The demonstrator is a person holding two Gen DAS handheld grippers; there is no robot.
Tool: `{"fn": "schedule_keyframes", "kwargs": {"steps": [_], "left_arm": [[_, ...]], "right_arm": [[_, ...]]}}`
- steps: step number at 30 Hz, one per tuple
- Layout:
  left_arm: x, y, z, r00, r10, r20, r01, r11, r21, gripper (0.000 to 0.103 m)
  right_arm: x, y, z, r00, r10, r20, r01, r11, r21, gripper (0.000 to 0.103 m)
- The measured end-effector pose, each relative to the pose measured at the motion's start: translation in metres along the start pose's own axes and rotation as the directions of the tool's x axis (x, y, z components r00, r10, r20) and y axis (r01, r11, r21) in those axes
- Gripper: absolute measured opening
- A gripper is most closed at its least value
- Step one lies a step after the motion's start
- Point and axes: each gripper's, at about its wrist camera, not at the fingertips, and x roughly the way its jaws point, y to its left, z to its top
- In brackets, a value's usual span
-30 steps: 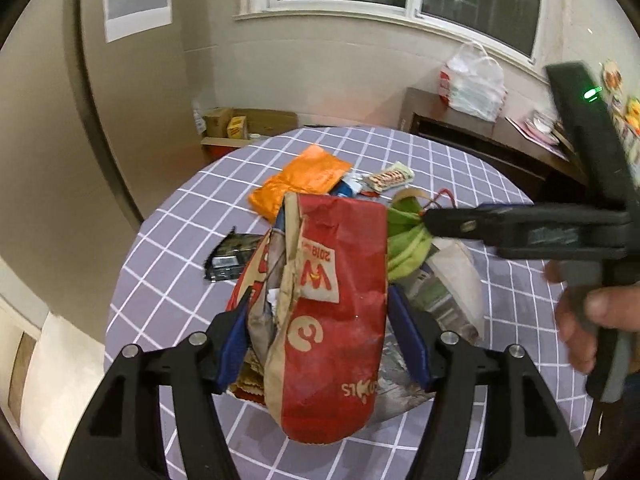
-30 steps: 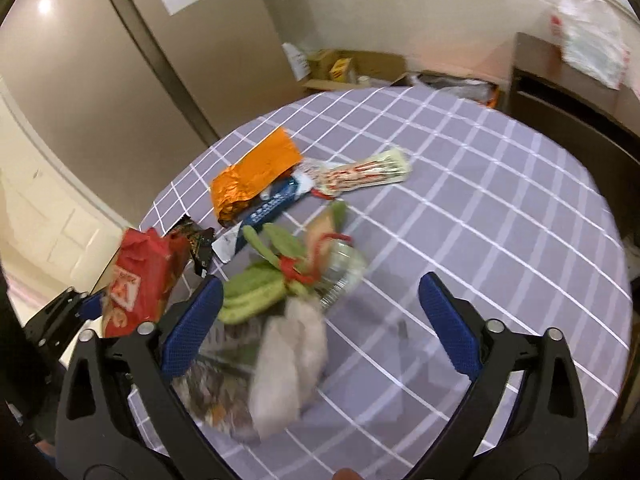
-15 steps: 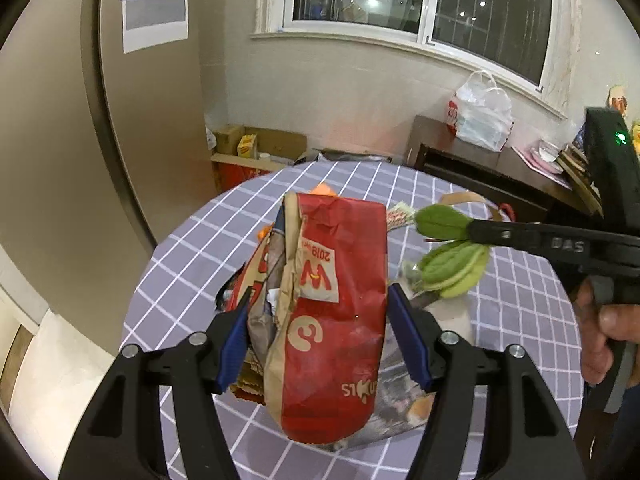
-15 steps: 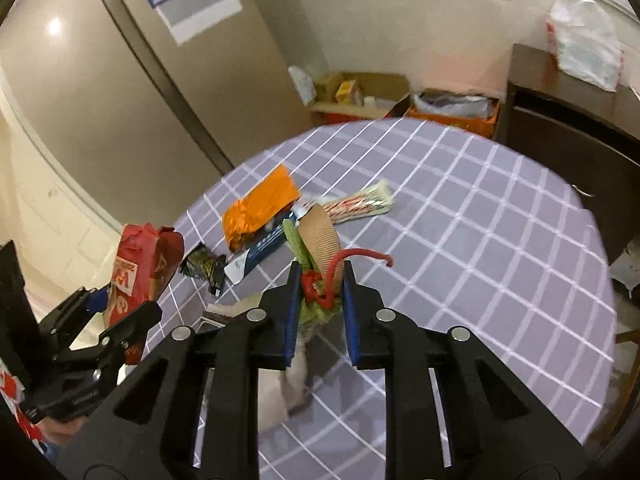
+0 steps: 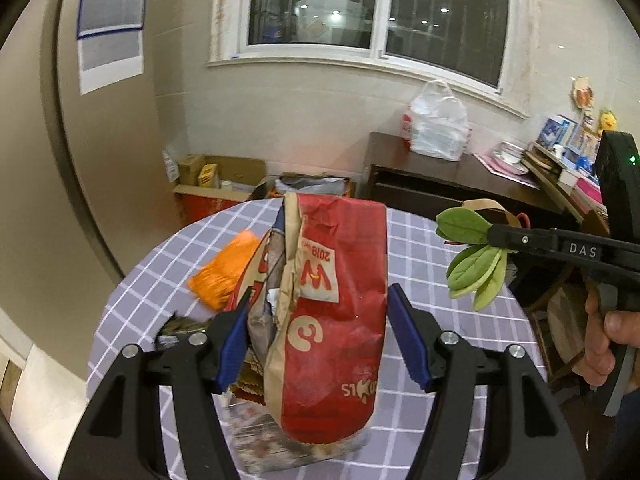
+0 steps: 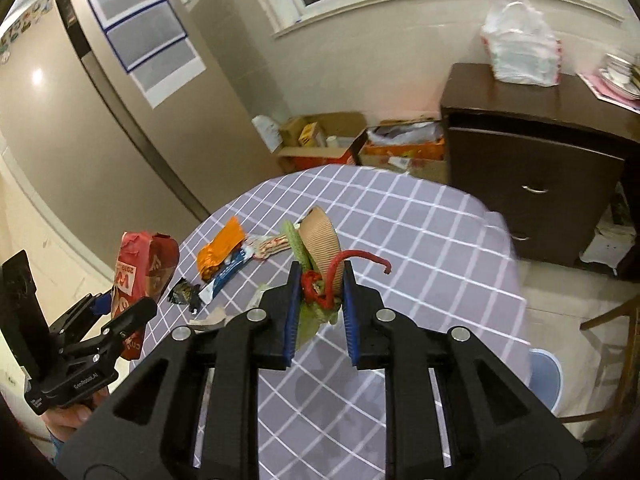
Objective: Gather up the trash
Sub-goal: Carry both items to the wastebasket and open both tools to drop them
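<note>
In the lower centre of the left wrist view, the left gripper (image 5: 320, 336) clamps a crumpled red paper bag (image 5: 332, 312) between its blue pads, with the bag standing upright and its torn open edge toward the upper left. Under the bag, at the bottom of the frame, lies a blurred wrapper (image 5: 276, 440) on the round table (image 5: 416, 240) with its purple checked cloth. At centre left of that view an orange foil packet (image 5: 224, 272) lies on the cloth.

In the right wrist view, the right gripper (image 6: 320, 296) sits at lower centre, its fingers pressed on a bundle of green leaves (image 6: 310, 316) tied with a red string (image 6: 344, 268) and a brown cardboard loop (image 6: 322, 240), held above the table. The same leaves show at the right edge of the left view, beside the bag and clear of it.

Beyond, left of centre, a blue wrapper (image 6: 228, 276), a striped wrapper (image 6: 270, 245) and a small dark wrapper (image 6: 185, 291) lie on the cloth. Farther back, cardboard boxes (image 6: 320, 136) sit on the floor, and a white plastic bag (image 6: 520, 40) rests on a dark cabinet (image 6: 536, 168) at upper right.
</note>
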Motion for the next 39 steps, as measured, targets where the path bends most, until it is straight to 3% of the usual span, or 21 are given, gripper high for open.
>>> {"fn": "schedule_keyframes", "kwargs": {"steps": [11,20,29,39], "left_arm": [[0.008,-0.083,0.019,0.993,-0.121,0.007,0.120,0.987,0.105,0.063],[0.029,-0.179,0.016,0.959,-0.273,-0.069,0.282,0.940,0.194,0.063],[0.057,-0.272,-0.005,0.904,-0.378,-0.198,0.420,0.870,0.257,0.063],[0.105,-0.337,-0.033,0.872,-0.363,-0.327,0.456,0.845,0.279,0.063]], "right_arm": [[-0.075,-0.060,-0.005,0.990,-0.085,0.115,0.075,0.993,0.091,0.019],[-0.138,-0.135,-0.029,0.963,-0.211,0.166,0.172,0.959,0.226,0.019],[-0.164,-0.213,-0.073,0.939,-0.319,0.128,0.248,0.886,0.392,0.019],[-0.150,-0.286,-0.122,0.928,-0.373,0.019,0.305,0.785,0.540,0.019]]}}
